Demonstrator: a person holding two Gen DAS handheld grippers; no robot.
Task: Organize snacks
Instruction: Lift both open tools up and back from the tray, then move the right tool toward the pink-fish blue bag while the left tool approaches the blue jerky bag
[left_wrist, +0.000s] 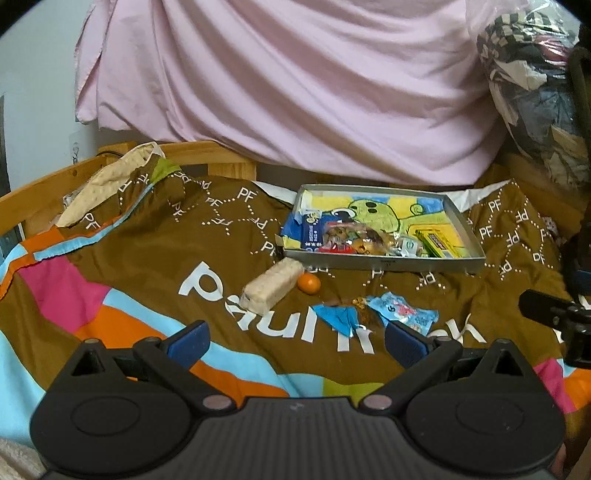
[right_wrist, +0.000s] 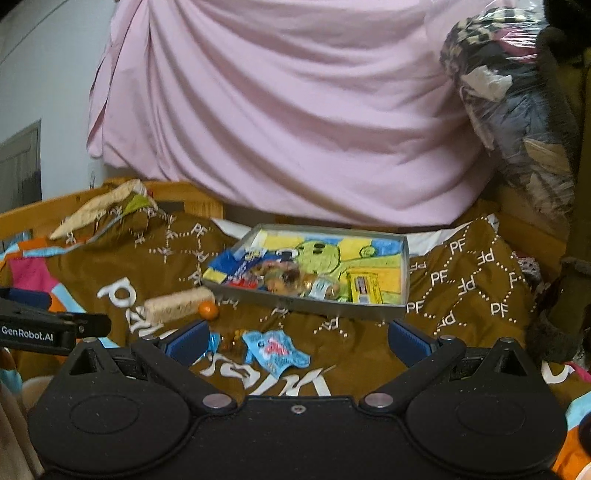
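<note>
Both wide open, nothing held – left gripper (left_wrist: 295, 341) and right gripper (right_wrist: 299, 341) low by loose snacks (left_wrist: 404, 314), tray (left_wrist: 384, 263) close behind for dropping in.

Brown blanket (left_wrist: 147, 258) with bright stripes covers the bed, pink sheet (left_wrist: 295, 92) hangs behind, clear bag of clothes (left_wrist: 532, 92) stuffed on the right.

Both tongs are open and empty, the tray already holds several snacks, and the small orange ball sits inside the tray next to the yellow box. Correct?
Not quite. The orange ball is not in the tray; it lies on the brown blanket outside it, against the pale wrapped bar, as the left wrist view shows. The rest holds: left tongs and right tongs open and empty.
</note>
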